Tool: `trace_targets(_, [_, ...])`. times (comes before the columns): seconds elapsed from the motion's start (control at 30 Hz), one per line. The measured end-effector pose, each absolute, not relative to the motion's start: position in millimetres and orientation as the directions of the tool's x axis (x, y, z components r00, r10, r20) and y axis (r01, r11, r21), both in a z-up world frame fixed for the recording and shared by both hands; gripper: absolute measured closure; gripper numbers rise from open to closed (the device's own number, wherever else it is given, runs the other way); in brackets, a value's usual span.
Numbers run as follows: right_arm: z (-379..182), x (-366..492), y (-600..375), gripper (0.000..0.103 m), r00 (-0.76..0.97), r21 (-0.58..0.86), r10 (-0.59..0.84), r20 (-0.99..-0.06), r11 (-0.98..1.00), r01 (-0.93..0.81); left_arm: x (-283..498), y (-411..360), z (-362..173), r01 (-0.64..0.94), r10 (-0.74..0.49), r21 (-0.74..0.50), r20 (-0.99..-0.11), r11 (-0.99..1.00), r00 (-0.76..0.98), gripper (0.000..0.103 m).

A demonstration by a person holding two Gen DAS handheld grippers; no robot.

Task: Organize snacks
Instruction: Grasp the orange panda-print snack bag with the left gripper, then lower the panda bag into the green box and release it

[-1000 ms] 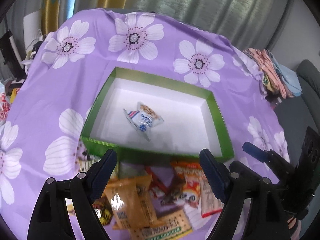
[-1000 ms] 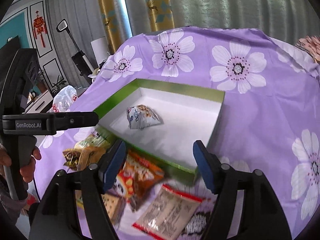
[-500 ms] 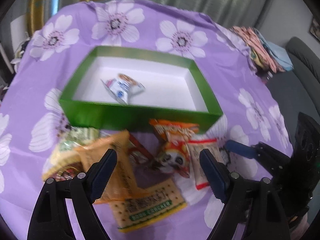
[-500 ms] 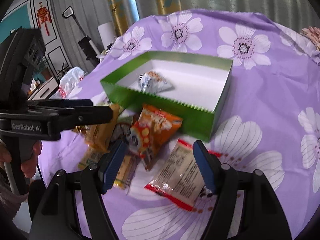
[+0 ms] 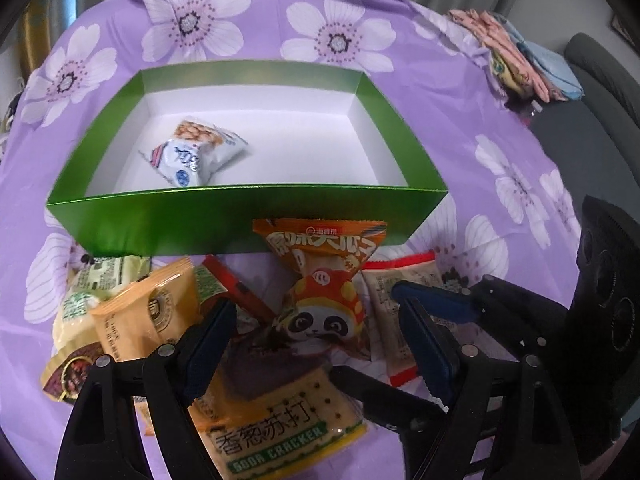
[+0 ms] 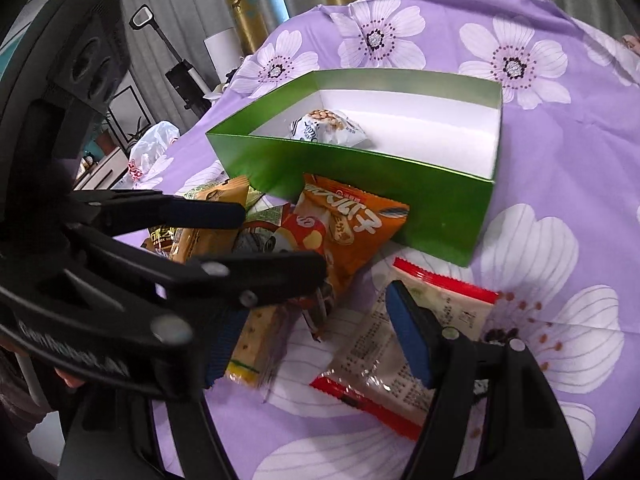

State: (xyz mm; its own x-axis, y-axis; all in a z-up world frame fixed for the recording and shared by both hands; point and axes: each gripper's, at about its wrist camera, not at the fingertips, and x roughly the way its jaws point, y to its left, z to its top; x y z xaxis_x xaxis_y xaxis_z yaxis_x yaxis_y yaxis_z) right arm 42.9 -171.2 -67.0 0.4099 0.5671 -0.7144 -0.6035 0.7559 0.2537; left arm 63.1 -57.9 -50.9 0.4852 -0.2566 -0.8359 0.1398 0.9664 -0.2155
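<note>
Left gripper [image 5: 316, 344]: jaws apart, hanging over the orange panda packet [image 5: 324, 280] and the soda cracker pack [image 5: 276, 420]; nothing clamped.
Right gripper [image 6: 316, 332]: jaws apart and just been closing a little; the red-edged clear packet [image 6: 404, 344] lies under and between them, not pressed.
Snack pile: loose packets crowd together on the purple flowered cloth [image 5: 460, 92], along the near wall of the green box [image 5: 248, 216].
Green box: open, white inside; one white peanut packet [image 5: 196, 152] lies near its left side.
</note>
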Motion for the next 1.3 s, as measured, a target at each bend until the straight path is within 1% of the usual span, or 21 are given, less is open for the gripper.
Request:
trace_targets(0.03, [-68, 44, -169, 0.038, 0.405, 0.257, 0.571, -0.714, 0.752, -0.607, 64, -58, -52, 0.144, -0.259, -0.216, -0.837, 0.966, 0.482, 0.021])
trace_targets(0.07, [-69, 45, -168, 0.040, 0.401, 0.259, 0.574, -0.714, 0.748, -0.611, 65, -58, -53, 0.147, -0.262, -0.218, -0.838, 0.965, 0.478, 0.026])
trace_targets(0.1, [-70, 46, -166, 0.046, 0.393, 0.264, 0.579, -0.714, 0.743, -0.616, 67, -58, -55, 0.145, -0.267, -0.225, -0.841, 0.964, 0.471, 0.029])
trace_targets(0.17, [-72, 49, -163, 0.052, 0.382, 0.264, 0.579, -0.720, 0.738, -0.621, 71, -57, -59, 0.141, -0.282, -0.244, -0.846, 0.959, 0.452, 0.043])
trace_targets(0.2, [-74, 51, -160, 0.056, 0.378, 0.263, 0.576, -0.725, 0.739, -0.621, 72, -56, -61, 0.137, -0.283, -0.248, -0.850, 0.959, 0.444, 0.046])
trace_targets(0.23, [-75, 52, -158, 0.057, 0.376, 0.261, 0.574, -0.728, 0.739, -0.621, 73, -56, -62, 0.137, -0.287, -0.253, -0.852, 0.958, 0.438, 0.049])
trace_targets(0.37, [-76, 54, -157, 0.060, 0.369, 0.260, 0.573, -0.732, 0.735, -0.626, 75, -52, -64, 0.117, -0.310, -0.288, -0.848, 0.950, 0.431, 0.054])
trace_targets(0.57, [-77, 55, -158, 0.065, 0.368, 0.250, 0.567, -0.737, 0.734, -0.631, 73, -49, -64, 0.104, -0.322, -0.308, -0.844, 0.946, 0.429, 0.055])
trace_targets(0.67, [-76, 51, -157, 0.071, 0.375, 0.244, 0.572, -0.730, 0.730, -0.639, 72, -50, -62, 0.101, -0.325, -0.314, -0.840, 0.944, 0.435, 0.056])
trace_targets(0.73, [-74, 49, -157, 0.073, 0.383, 0.235, 0.572, -0.725, 0.729, -0.643, 69, -50, -58, 0.096, -0.324, -0.315, -0.837, 0.944, 0.442, 0.056])
trace_targets(0.9, [-63, 43, -162, 0.074, 0.400, 0.242, 0.590, -0.701, 0.725, -0.645, 59, -53, -42, 0.106, -0.328, -0.316, -0.816, 0.943, 0.477, 0.057])
trace_targets(1.3, [-7, 28, -175, 0.074, 0.509, 0.172, 0.606, -0.611, 0.729, -0.662, 45, -64, 17, 0.175, -0.329, -0.281, -0.729, 0.944, 0.601, 0.057])
